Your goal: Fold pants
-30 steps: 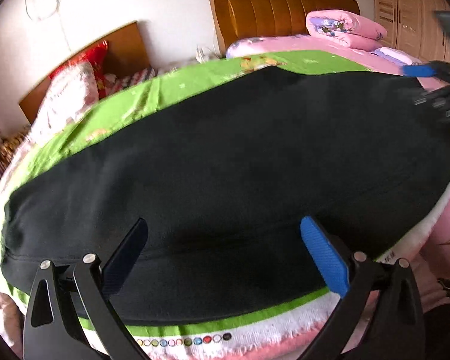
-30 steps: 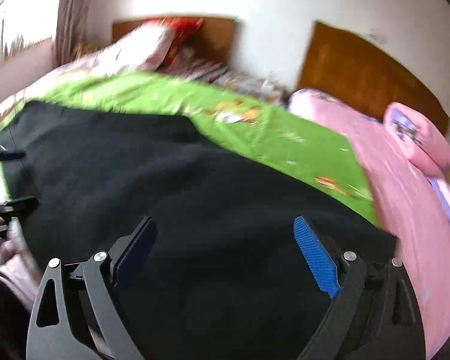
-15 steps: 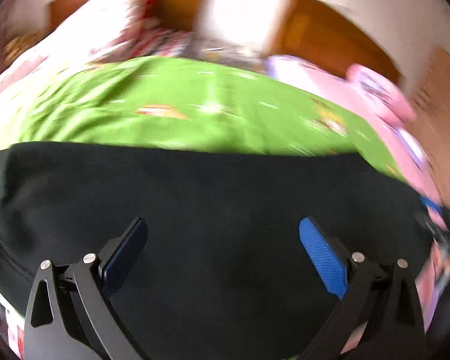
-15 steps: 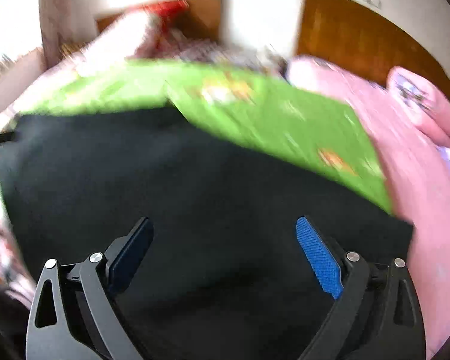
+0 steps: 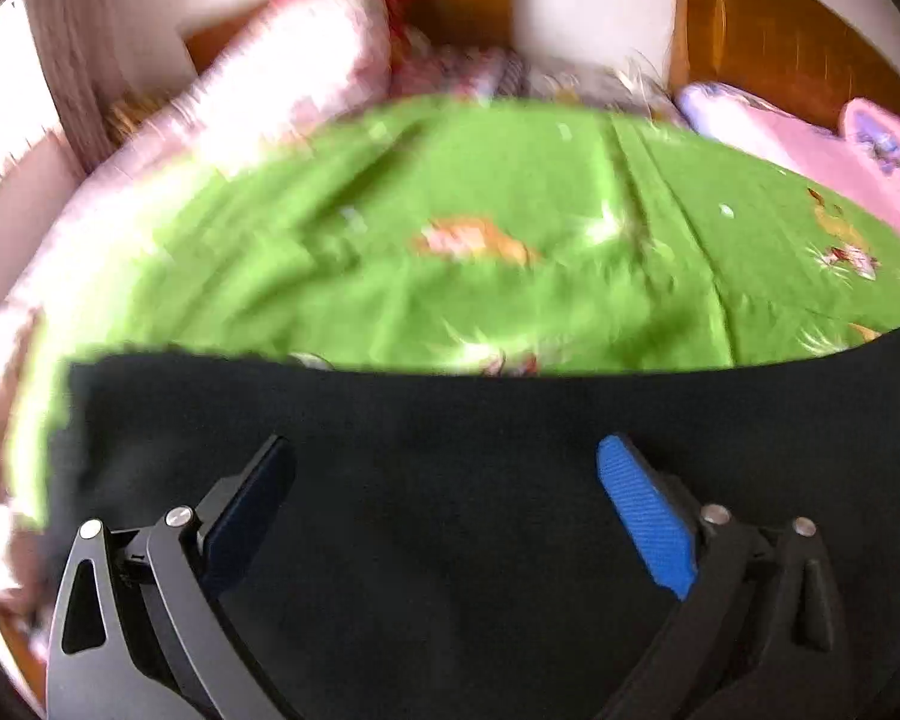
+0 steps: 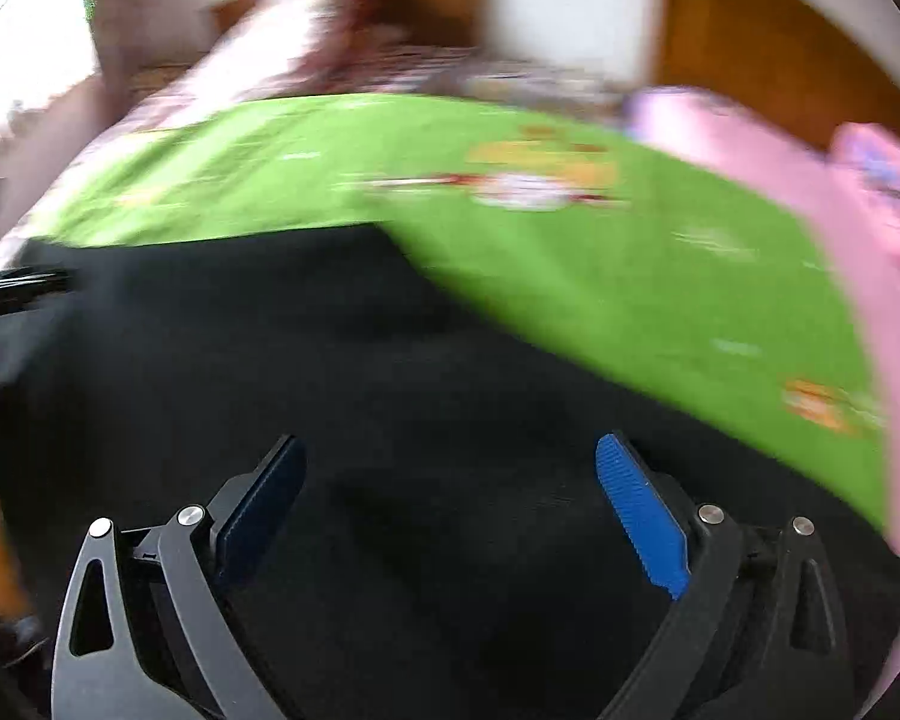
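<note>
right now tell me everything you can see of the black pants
The black pants look like soft, matte, fleece-like cloth, lying spread flat on the green sheet over the bed. In the left wrist view their far edge runs straight across, with a squared corner at the left. In the right wrist view the edge slants down toward the right. Both views are blurred, and no seams or pockets can be made out. Nothing visibly grips them.

I see the pants [image 5: 450, 510] as matt, fuzzy black cloth on a smooth green printed sheet [image 5: 510, 228]; at one o'clock the headboard [image 5: 780, 42] looks like glossy wood.
</note>
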`<state>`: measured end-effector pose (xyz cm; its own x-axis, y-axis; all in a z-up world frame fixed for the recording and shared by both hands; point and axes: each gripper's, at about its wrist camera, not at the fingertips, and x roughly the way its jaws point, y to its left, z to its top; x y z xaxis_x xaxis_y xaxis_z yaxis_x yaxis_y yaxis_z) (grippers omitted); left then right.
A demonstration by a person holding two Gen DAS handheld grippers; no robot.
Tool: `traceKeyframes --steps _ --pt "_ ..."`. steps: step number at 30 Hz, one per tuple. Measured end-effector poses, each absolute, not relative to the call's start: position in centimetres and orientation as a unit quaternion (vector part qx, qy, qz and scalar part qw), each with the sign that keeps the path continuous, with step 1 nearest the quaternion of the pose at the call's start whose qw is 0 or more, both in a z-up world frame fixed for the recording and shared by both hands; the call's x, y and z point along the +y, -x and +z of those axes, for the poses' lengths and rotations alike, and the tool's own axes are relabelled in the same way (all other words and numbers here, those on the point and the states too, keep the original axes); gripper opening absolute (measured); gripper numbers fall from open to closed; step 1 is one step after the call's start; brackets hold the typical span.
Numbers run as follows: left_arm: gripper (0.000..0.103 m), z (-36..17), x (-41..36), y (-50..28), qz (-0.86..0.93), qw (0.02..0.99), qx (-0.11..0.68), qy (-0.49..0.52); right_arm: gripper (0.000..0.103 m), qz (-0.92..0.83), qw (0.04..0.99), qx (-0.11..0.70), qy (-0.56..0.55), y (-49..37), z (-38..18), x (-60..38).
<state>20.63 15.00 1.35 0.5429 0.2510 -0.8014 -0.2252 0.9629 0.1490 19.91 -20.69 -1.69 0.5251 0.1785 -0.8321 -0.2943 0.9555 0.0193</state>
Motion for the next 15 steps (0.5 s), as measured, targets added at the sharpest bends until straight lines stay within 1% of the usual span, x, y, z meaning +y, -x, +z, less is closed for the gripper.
traceKeyframes --steps 2,4,6,9,12,13,15 --pt "0.101 3.5 11.6 -19.9 0.066 0.898 0.436 -0.013 0.095 0.175 0.872 0.457 0.002 -19.0 -1.0 -22.8" --pt "0.101 5.1 7.2 -20.1 -0.014 0.903 0.429 -0.005 0.095 0.157 0.880 0.449 0.003 -18.6 -0.5 -24.0" --pt "0.101 5.6 1.6 -20.7 -0.085 0.900 0.427 -0.023 0.095 0.137 0.883 0.449 0.016 -19.1 -0.3 -24.3" --pt "0.101 3.4 -6.6 -23.2 -0.151 0.875 0.458 -0.050 0.095 0.108 0.878 0.463 0.044 -20.1 -0.9 -24.5" --pt "0.101 1.3 -11.8 -24.8 -0.171 0.860 0.475 -0.072 0.095 0.066 0.867 0.487 0.080 -21.3 -2.3 -26.8" --pt "0.101 0.4 -13.4 -25.3 -0.168 0.859 0.475 -0.091 0.097 0.063 0.863 0.496 0.077 -21.6 -3.0 -28.3" --pt "0.102 -1.2 -14.9 -26.3 -0.143 0.859 0.477 -0.118 0.098 0.102 0.859 0.501 0.041 -21.6 -3.4 -30.3"
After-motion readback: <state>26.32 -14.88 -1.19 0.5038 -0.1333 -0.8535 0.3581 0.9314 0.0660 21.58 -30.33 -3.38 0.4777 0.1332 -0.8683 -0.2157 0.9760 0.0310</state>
